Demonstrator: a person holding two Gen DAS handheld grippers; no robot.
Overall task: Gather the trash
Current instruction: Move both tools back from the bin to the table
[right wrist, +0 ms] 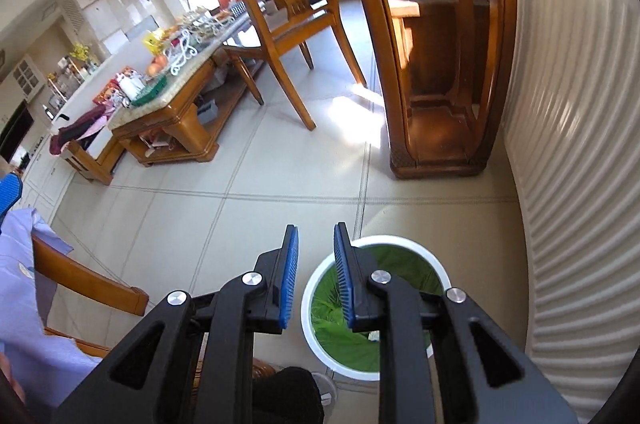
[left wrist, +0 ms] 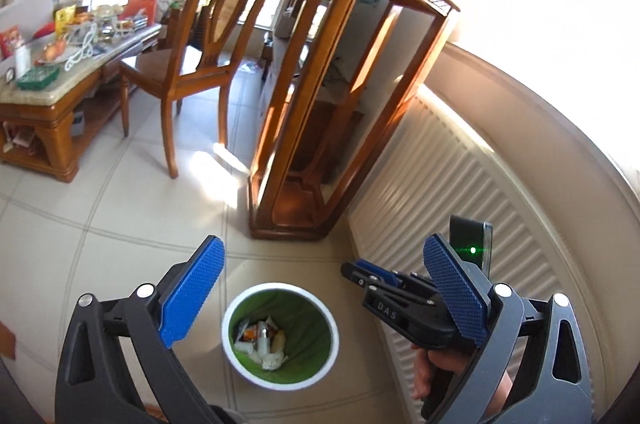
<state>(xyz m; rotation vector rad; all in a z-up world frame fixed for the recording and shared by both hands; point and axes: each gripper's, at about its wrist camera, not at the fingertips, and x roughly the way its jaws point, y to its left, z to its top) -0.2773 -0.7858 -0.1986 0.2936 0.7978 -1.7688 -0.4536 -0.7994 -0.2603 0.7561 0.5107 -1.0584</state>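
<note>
Hovering above the tiled floor point(left wrist: 120, 224), the left gripper point(left wrist: 320, 288) has its jaws spread wide and empty, with the bin point(left wrist: 329, 320) straight below the gap. The right gripper point(right wrist: 316, 276) hangs beside it, jaws parted a little and holding nothing, the bin point(right wrist: 434, 266) under its right finger. The bin is white, lined green, standing by the radiator point(left wrist: 460, 191). The trash point(left wrist: 262, 340) lies at its bottom: pale crumpled scraps and an orange bit.
</note>
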